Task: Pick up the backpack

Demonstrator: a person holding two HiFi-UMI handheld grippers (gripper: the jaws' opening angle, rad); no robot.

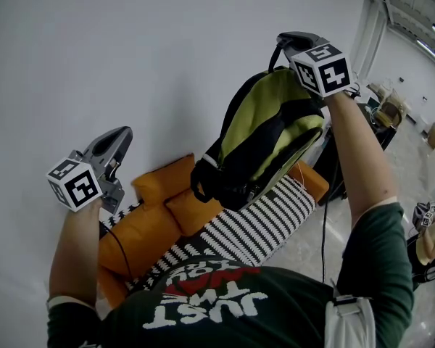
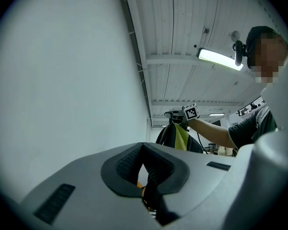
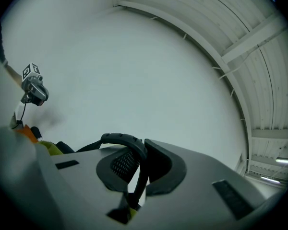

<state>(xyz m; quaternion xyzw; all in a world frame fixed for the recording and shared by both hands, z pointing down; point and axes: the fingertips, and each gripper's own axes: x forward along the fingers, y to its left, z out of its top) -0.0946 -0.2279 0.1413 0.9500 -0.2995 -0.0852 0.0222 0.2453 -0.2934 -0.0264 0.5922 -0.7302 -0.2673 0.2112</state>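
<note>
Pinched the handle (image 3: pixel 120 139) between the nearly closed jaws of the right gripper (image 3: pixel 137 153). Hung the backpack (image 1: pixel 264 133) from it at 2 o'clock in the head view, apparently lifted above the sofa (image 1: pixel 156 223). Held the left gripper (image 1: pixel 122 135) at 9 o'clock, jaws together on nothing.

Judged the backpack soft, saggy, fairly light and apt to swing; reckoned the stiff top handle the surest hold.

Saw the pinch itself only in the right gripper view. Saw sofa and striped throw (image 1: pixel 254 227) properly only from the head. Caught the hanging backpack side-on, toward 4 o'clock, only in the left gripper view.
</note>
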